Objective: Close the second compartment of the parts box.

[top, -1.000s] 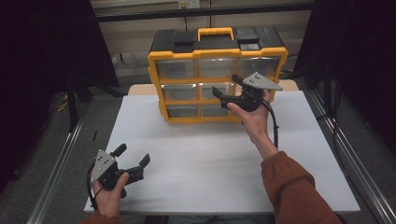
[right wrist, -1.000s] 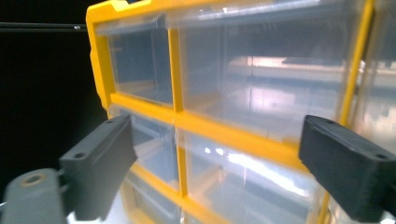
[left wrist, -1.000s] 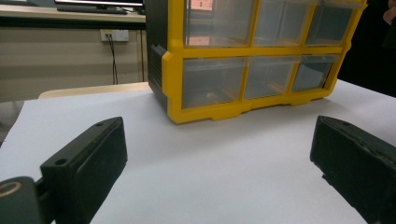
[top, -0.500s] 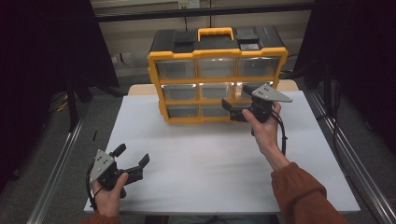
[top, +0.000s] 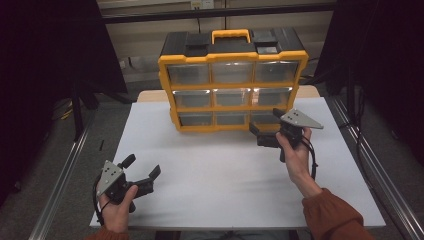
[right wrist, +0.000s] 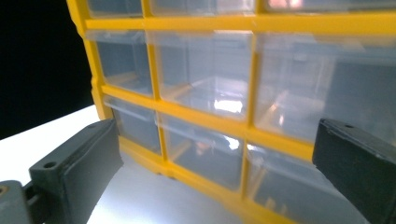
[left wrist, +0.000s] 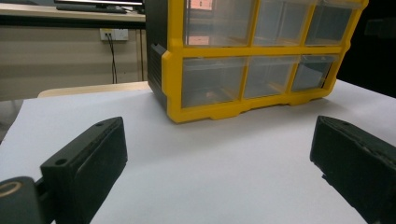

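Yellow-framed organizer (top: 232, 85) (clear boxy drawers) faces right tool (top: 263, 131) and left tool (top: 141, 170), both apart.

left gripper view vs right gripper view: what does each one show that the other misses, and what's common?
Left gripper view: the wall outlet with a cable hanging from it, the beige ledge behind the table, the organizer's black side panel, and a wide stretch of white tabletop.

Right gripper view: a close look into the clear drawers, with the yellow dividers between them, and a black background on the left.

Both: the yellow drawer organizer, white table surface, and each gripper's own two black jaws spread wide with nothing between them.
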{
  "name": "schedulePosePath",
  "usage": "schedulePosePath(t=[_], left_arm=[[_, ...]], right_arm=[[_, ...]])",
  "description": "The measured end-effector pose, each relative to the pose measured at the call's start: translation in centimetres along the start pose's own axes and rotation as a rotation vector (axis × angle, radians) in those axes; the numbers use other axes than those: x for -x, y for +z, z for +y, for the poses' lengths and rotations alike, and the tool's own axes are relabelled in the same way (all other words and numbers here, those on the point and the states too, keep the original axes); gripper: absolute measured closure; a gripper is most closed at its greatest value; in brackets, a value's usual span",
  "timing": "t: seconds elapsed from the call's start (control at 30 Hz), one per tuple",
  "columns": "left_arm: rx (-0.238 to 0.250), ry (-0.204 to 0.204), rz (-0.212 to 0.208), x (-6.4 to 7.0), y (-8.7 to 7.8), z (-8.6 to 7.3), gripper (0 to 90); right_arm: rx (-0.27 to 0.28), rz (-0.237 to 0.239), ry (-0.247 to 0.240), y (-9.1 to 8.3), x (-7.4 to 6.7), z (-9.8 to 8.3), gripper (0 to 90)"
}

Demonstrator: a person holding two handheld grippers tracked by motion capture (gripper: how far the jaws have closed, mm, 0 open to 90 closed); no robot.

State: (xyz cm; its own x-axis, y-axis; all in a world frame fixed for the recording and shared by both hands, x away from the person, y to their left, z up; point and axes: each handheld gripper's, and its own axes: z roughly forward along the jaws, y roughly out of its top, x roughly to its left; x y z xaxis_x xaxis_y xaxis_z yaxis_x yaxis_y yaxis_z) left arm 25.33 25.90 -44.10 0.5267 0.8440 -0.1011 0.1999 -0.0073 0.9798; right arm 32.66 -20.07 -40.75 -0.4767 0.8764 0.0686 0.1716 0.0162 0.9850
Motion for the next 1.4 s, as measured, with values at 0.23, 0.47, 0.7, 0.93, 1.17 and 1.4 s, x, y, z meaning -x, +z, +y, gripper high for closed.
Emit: schedulePosePath(t=[0.23,0.47,0.7,0.93,1.17,1.4], left_arm=[[-0.016,0.010,-0.003,-0.1,0.0,0.0,4.1],[-0.020,0.010,-0.001,-0.1,0.0,0.0,4.3],[-0.025,0.010,-0.004,0.0,0.1,-0.1,4.2],[-0.031,0.008,0.000,-0.1,0.2,-0.1,4.2],[-0.039,-0.004,0.003,-0.1,0.3,-0.2,3.8],[-0.035,-0.005,-0.001,-0.1,0.3,-0.2,3.9]], right_arm=[[-0.023,-0.030,-0.027,-2.3,0.4,-1.7,0.3],[-0.055,-0.052,-0.040,-4.0,0.7,-2.9,0.2],[-0.033,-0.072,-0.014,-6.0,0.6,-3.2,0.7],[-0.024,-0.080,-0.005,-8.1,1.0,-3.7,0.8],[-0.025,-0.118,0.030,-10.1,1.7,-4.4,2.1],[-0.047,-0.163,0.003,-12.4,2.1,-5.5,2.1]])
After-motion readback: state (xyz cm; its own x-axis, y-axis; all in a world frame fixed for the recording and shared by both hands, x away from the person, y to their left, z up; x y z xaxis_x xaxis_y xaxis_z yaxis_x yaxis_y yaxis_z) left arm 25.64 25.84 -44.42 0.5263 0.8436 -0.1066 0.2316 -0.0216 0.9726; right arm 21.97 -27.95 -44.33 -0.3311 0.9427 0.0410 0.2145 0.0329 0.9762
